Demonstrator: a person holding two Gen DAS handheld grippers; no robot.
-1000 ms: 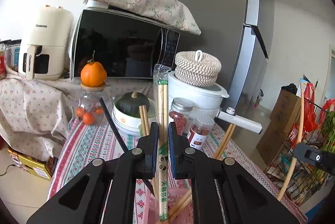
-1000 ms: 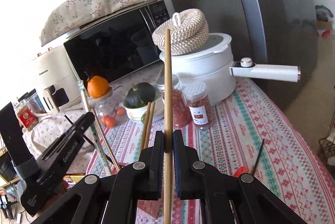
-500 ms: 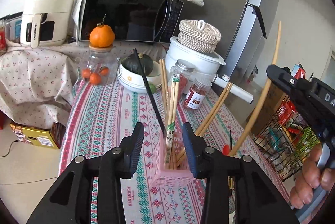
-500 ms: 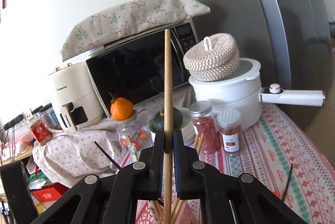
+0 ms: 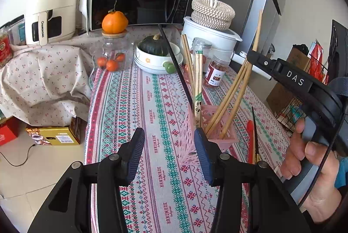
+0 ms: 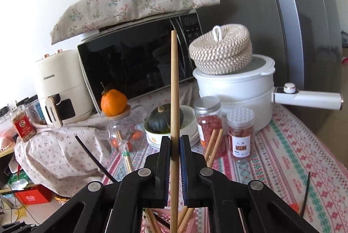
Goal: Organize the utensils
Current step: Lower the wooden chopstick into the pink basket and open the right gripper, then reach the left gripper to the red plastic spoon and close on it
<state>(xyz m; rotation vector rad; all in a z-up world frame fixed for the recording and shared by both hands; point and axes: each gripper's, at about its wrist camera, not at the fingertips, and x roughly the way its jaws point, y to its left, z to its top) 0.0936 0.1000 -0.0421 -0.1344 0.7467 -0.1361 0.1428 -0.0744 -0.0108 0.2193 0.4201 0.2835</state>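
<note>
Left wrist view: the left gripper (image 5: pixel 169 152) hangs over the patterned tablecloth (image 5: pixel 134 106), pointing down at it. Its jaws have just been opening and now stand apart with nothing between them. Just beyond its right pad stands the pink holder (image 5: pixel 219 135), with several wooden chopsticks (image 5: pixel 226 100) leaning out to the right. A wrapped pair of chopsticks (image 5: pixel 198 82) and one black chopstick (image 5: pixel 174 61) stand in its left side. On the cloth right of the holder lie a red spoon (image 5: pixel 250 137) and a second black stick (image 5: pixel 255 130). At the right edge a hand (image 5: pixel 313 170) holds the right gripper (image 5: pixel 253 54), which pinches a bamboo chopstick (image 5: pixel 258 30) with its lower end down in the holder.

Right wrist view: the right gripper (image 6: pixel 174 146) has its jaws closed tight on the bamboo chopstick (image 6: pixel 174 89), upright between the pads. Its lower end runs down among the other chopsticks in the holder (image 6: pixel 195 224) below the jaws. Behind it stand two jars of red berries (image 6: pixel 240 133), a bowl with a green squash (image 6: pixel 161 119), a white pot (image 6: pixel 235 89) and a microwave (image 6: pixel 134 63).
</note>
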